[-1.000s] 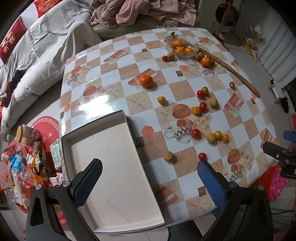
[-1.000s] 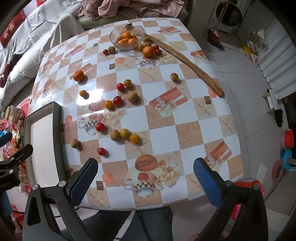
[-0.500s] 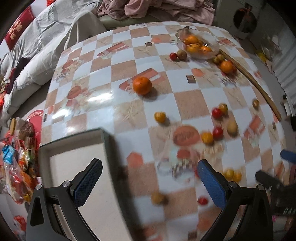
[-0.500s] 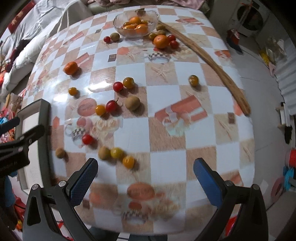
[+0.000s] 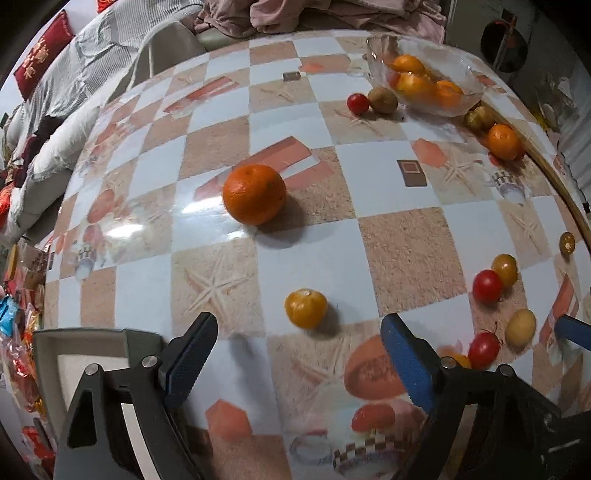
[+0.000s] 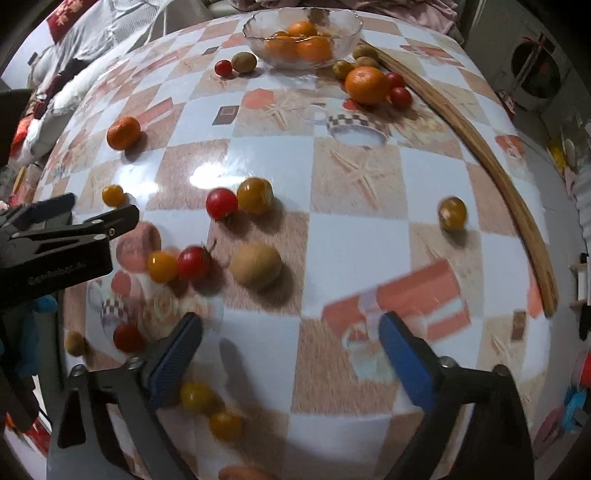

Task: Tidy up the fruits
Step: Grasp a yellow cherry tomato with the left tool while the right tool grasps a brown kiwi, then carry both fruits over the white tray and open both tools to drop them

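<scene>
Fruits lie scattered on a checkered tablecloth. In the left wrist view my left gripper [image 5: 295,354] is open and empty, just short of a small yellow tomato [image 5: 306,308]; a big orange [image 5: 254,194] lies farther ahead. A glass bowl [image 5: 465,99] with oranges stands at the far right. In the right wrist view my right gripper [image 6: 291,350] is open and empty above the cloth, with a brown kiwi-like fruit [image 6: 256,266] ahead, beside a red tomato [image 6: 193,262] and a yellow one [image 6: 161,266]. The left gripper [image 6: 70,225] shows at the left.
A grey tray [image 5: 48,339] sits at the table's near left corner. A long wooden stick [image 6: 491,162] lies along the right side. More tomatoes, an orange [image 6: 367,85] and the bowl [image 6: 258,33] lie at the far end. A sofa with bedding stands beyond.
Both grippers have moved forward and lower over the table, closer to the fruits. The tray has slid toward the left wrist view's lower left corner. Both stay open.
</scene>
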Tool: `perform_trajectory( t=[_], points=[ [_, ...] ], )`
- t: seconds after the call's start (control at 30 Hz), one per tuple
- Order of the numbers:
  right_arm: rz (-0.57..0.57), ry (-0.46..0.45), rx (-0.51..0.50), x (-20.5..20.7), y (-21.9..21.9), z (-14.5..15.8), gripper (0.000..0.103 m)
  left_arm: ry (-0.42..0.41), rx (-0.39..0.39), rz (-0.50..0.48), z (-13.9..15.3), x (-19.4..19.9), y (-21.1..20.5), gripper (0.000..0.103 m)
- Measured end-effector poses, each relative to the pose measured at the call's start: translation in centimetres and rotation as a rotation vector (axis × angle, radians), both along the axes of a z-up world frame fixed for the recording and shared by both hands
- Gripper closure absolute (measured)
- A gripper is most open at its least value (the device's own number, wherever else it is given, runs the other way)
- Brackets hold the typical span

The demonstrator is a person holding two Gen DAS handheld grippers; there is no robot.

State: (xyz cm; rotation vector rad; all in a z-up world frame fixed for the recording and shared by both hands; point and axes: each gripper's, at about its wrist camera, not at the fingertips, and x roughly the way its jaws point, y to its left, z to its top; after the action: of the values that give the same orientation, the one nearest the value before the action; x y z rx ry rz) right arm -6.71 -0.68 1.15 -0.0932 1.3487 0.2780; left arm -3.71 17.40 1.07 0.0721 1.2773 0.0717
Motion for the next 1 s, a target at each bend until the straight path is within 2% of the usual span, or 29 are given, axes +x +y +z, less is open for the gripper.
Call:
perform_trajectory(
  t=[0.1,0.17,0.23,0.27,0.3,0.33,0.4,0.5,0.63,1.0],
  points=[
    [0.017,-0.026,0.004,0.6,0.7,-0.1,0.017,-0.019,-0.005,0.004,0.0,0.4,0.1,0.011],
    [0.038,-0.047,-0.005,0.9,1.2,-0.1,0.021,-0.028,-0.027,0.003,0.0,0.6,0.1,0.019],
    [0.051,-0.063,-0.015,1.1,1.6,0.0,0.028,-0.03,-0.056,-0.005,0.1,0.7,0.0,0.031],
    [0.056,-0.071,-0.021,1.2,1.8,0.0,0.035,-0.031,-0.059,-0.01,0.2,0.7,-0.2,0.033],
    [0.06,-0.08,-0.029,1.4,1.9,0.1,0.045,-0.033,-0.066,-0.016,0.2,0.6,-0.3,0.039],
    [0.06,-0.084,-0.031,1.4,2.0,0.1,0.049,-0.035,-0.08,-0.018,0.3,0.6,-0.4,0.048],
    [0.052,-0.086,-0.018,1.6,1.7,0.2,0.071,-0.044,-0.097,-0.02,0.4,0.3,-0.7,0.058],
    [0.031,-0.074,0.017,1.7,1.1,0.3,0.072,-0.052,-0.104,-0.023,0.6,0.2,-0.9,0.081],
    [-0.008,-0.044,0.056,1.4,0.1,0.5,0.072,-0.053,-0.162,-0.011,1.2,-0.2,-0.3,0.08],
    [-0.015,-0.039,0.102,0.0,0.1,2.4,0.072,-0.102,-0.207,-0.014,4.8,-2.8,1.4,0.08]
  ],
)
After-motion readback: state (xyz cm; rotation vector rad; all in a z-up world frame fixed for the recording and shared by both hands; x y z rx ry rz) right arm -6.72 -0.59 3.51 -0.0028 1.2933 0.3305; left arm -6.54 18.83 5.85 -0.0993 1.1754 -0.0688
